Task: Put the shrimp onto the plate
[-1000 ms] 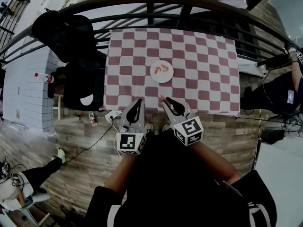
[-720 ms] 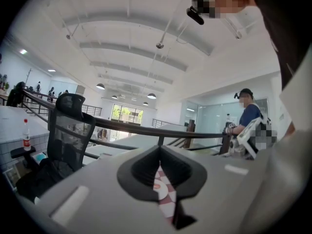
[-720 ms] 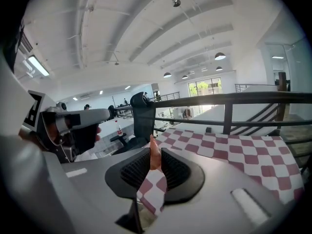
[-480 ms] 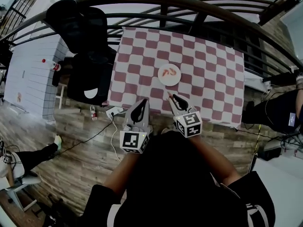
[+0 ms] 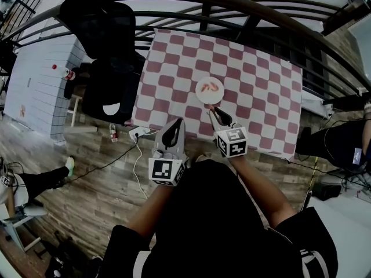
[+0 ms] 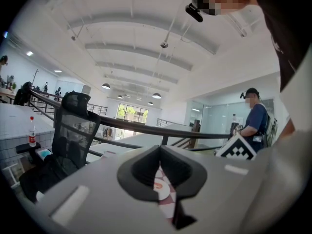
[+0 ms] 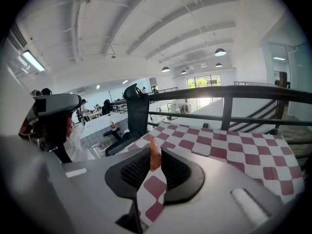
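A small white plate (image 5: 200, 95) sits near the middle of the red-and-white checked table (image 5: 261, 97), with orange shrimp (image 5: 213, 87) lying on it. My right gripper (image 5: 210, 109) hovers just short of the plate's near rim, shut on another shrimp (image 7: 154, 155) that sticks up between its pads. My left gripper (image 5: 173, 131) hangs at the table's near edge, to the left of the right one, jaws together and holding nothing. Through the thin slit of the left gripper (image 6: 160, 179) a piece of the plate (image 6: 163, 189) shows.
A black office chair (image 5: 95, 33) stands left of the table, and a curved dark railing (image 5: 232, 4) runs behind it. A bottle (image 5: 62, 72) rests on the white counter at left. A power strip (image 5: 139, 133) and cable lie on the wooden floor. A person (image 5: 342, 138) stands at right.
My right gripper has carried its shrimp forward, from the table's near edge up to the plate's near rim. The left gripper has stayed about where it was.
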`<action>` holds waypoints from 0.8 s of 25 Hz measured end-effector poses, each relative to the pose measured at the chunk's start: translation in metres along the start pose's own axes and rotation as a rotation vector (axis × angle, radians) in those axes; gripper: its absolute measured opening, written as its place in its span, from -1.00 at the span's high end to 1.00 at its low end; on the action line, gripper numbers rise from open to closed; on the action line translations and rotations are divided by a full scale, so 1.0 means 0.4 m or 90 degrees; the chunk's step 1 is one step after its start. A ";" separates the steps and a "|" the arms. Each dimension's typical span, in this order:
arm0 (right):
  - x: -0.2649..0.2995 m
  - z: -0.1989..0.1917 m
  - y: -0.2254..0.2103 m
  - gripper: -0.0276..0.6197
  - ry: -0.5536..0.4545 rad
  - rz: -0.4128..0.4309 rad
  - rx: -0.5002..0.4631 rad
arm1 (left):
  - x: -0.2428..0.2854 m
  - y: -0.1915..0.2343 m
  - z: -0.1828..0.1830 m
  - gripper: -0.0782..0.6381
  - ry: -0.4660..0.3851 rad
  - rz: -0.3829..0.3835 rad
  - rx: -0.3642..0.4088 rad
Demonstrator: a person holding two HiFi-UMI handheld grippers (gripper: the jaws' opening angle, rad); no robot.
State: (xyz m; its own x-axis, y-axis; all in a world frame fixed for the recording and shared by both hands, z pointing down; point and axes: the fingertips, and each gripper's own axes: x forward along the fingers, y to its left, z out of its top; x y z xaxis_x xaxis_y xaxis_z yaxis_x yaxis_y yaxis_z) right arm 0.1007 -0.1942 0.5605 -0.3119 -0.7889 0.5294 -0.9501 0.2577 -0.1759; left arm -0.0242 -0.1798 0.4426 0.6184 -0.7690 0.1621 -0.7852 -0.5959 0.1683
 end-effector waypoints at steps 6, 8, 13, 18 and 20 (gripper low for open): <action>0.055 -0.050 -0.057 0.70 0.054 -0.003 0.026 | 0.006 -0.017 0.006 0.76 -0.008 0.002 0.001; 0.073 -0.068 -0.075 0.70 0.073 -0.004 0.032 | -0.004 -0.015 -0.003 0.76 -0.004 0.007 -0.002; 0.121 -0.095 -0.113 0.70 0.103 -0.019 0.025 | -0.038 0.010 -0.005 0.76 -0.008 0.030 -0.009; 0.155 -0.113 -0.138 0.70 0.121 -0.023 0.024 | -0.066 0.061 0.009 0.76 -0.016 0.066 -0.013; 0.167 -0.121 -0.136 0.70 0.130 -0.020 0.015 | -0.079 0.087 0.018 0.76 -0.023 0.086 -0.011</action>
State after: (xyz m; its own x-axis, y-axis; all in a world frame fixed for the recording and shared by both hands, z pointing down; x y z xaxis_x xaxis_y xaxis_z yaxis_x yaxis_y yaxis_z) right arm 0.1315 -0.2340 0.6455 -0.2792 -0.6666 0.6911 -0.9596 0.2203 -0.1751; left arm -0.0715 -0.1778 0.4365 0.5046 -0.8502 0.1500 -0.8607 -0.4820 0.1638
